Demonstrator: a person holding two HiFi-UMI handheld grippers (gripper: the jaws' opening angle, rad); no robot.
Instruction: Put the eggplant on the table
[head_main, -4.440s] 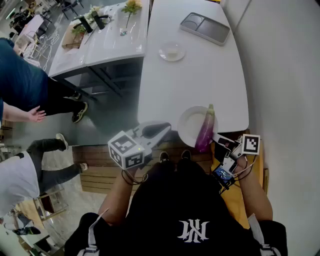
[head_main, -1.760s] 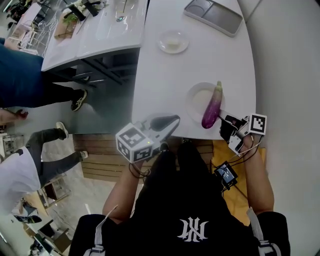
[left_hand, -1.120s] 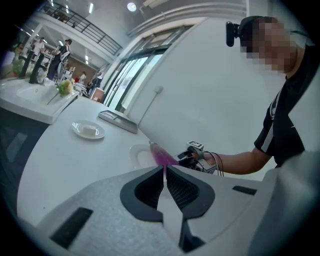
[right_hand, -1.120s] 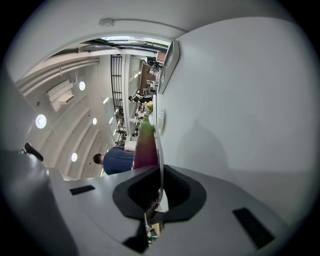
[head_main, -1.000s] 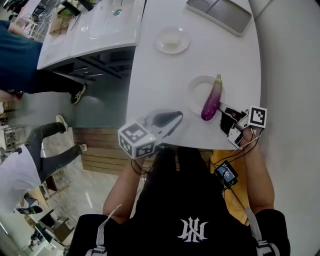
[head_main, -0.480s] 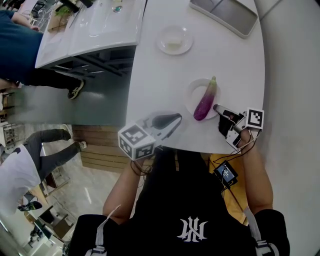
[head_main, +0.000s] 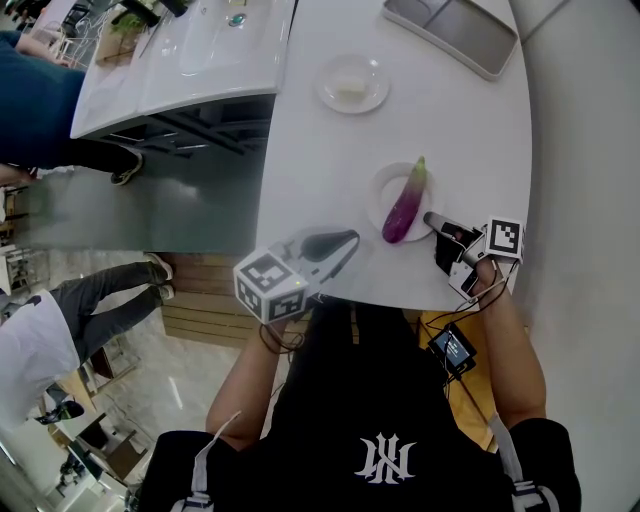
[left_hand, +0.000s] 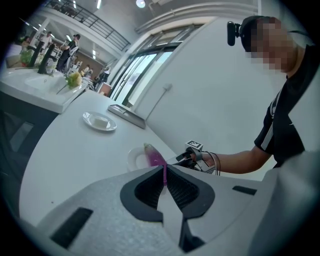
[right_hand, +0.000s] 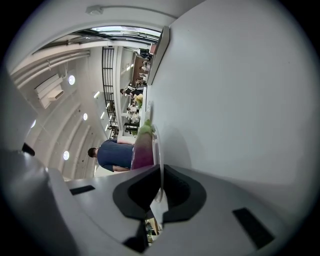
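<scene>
Bright, even light on the white table (head_main: 330, 190), soft shadows; ceiling lamps (right_hand: 71, 79) glow in both gripper views, whose fisheye edges curve and darken

No plain word or number can be read in this scene. The back of the person's black shirt (head_main: 330, 420) carries a white emblem (head_main: 385, 460) of interlocked strokes, its letters unclear. The cube (head_main: 268, 288) on the left gripper (head_main: 350, 240) and the cube (head_main: 504, 240) on the right gripper (head_main: 428, 217) show only black-and-white square patterns.
</scene>
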